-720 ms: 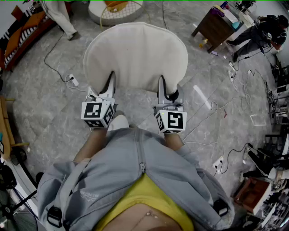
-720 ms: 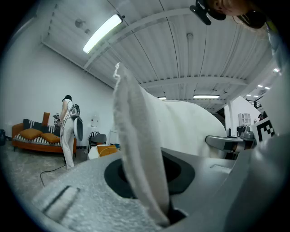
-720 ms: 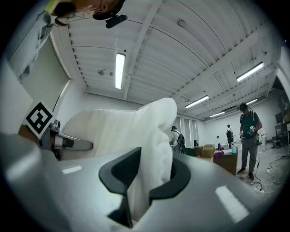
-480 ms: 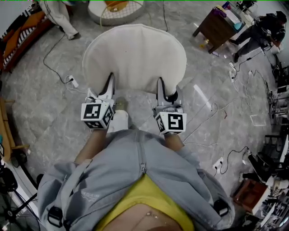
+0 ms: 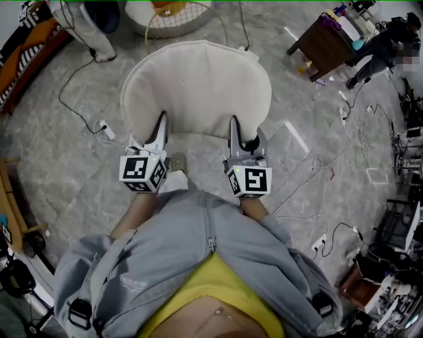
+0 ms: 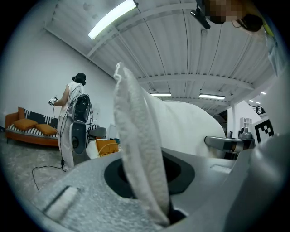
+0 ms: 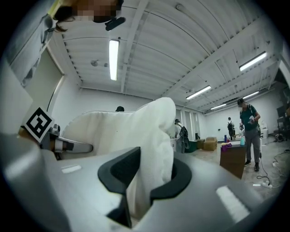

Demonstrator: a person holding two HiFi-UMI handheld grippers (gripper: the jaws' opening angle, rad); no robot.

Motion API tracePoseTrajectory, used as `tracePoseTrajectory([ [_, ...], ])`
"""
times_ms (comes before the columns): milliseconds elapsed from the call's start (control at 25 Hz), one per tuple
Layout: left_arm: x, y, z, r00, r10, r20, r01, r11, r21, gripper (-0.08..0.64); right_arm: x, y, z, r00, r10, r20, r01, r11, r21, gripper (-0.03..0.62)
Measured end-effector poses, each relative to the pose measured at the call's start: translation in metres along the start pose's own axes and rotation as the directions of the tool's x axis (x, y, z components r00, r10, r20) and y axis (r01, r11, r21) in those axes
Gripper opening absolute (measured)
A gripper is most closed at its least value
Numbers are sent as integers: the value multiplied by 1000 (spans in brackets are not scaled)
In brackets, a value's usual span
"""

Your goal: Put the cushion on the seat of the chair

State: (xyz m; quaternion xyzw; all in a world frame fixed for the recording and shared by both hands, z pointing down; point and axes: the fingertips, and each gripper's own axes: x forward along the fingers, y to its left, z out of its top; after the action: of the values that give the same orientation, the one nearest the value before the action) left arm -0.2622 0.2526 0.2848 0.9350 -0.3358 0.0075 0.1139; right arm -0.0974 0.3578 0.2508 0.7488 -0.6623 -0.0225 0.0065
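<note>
Cream fleece cushion (image 5: 198, 82) carried out in front, roughly level, seemingly clear of the grey stone floor (image 5: 73, 165). Against the earlier head views: floor veining, cable (image 5: 76, 99) and wooden side table (image 5: 324, 43) slid a little in frame, shoe tip (image 5: 177, 162) now forward between the two marker cubes, bystander (image 5: 92, 23) at top left more in shot; pinch spots on the cushion unchanged. Read as walking with the load, so transport step, placing not yet begun. Round white base with yellow wire frame (image 5: 173, 12) at top edge beyond the cushion, possibly the chair, cannot tell; no seat plainly in view. Left gripper (image 5: 161, 125) on the near rim left of centre, right gripper (image 5: 234, 129) on the near rim right of centre, well apart, both pointing away from the body. Left gripper view: jaws narrow, clamped on a thin fold of rim, fold upright between them and blocking mid-shot. Right gripper view: same story, jaws nearly together on a thicker bunched fold of fleece. Bulk of the cushion ahead of both pairs of jaws, spanning from one to the other. Risk, as a guess: soft rim only, liable to creep out of the pinch if swung. Next, probably: keep level, bring over the seat, lower, then let go both sides.
</note>
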Motion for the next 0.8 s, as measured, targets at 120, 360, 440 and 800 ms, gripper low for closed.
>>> tracePoseTrajectory([
  [120,36,30,9,1000,-10,0,10,1000,2,63,44,-2,-3,1000,-6,-6,6,1000,-1,74],
  [360,90,71,23,999,-48,0,48,999,6,63,109,-8,-7,999,-50,-9,50,999,-3,74],
  [440,107,81,23,998,-61,-2,61,998,2,63,126,-12,-10,998,-69,-13,69,998,8,74],
  [800,159,102,39,995,-93,22,93,996,-3,63,177,-32,-4,995,-104,-3,104,994,20,75],
])
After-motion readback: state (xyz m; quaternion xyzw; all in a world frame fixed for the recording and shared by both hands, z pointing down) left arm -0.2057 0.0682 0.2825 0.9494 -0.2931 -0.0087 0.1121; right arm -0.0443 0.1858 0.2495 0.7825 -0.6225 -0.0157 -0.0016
